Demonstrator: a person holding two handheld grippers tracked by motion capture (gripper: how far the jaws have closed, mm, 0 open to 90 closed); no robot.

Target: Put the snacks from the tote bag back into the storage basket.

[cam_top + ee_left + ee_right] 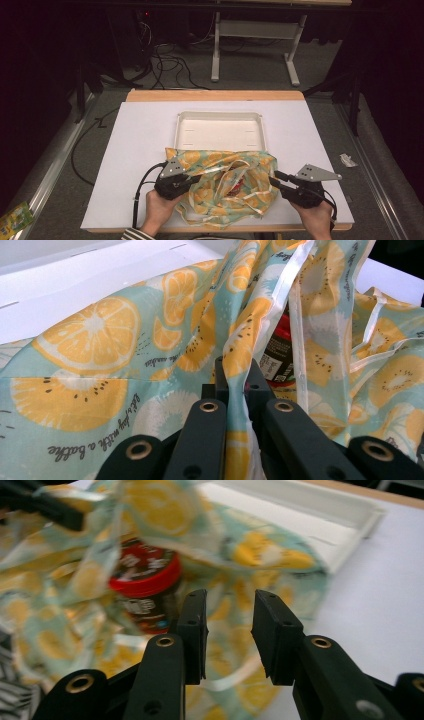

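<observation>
White table, crumpled citrus-print fabric bag, round red-lidded jar

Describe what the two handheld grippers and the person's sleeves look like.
Both the left gripper and the right gripper are black with two flat jaws, brass-ringed pivot holes and a grey three-cornered plate on top. A black cable trails from the left one. A striped cuff shows at the left wrist.

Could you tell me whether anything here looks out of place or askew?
Mostly the fruit-print bag: it lies crumpled, its far edge draped over the near rim of the white tray. A red-lidded jar lies tilted inside its mouth. Nothing looks spilled or damaged.
</observation>
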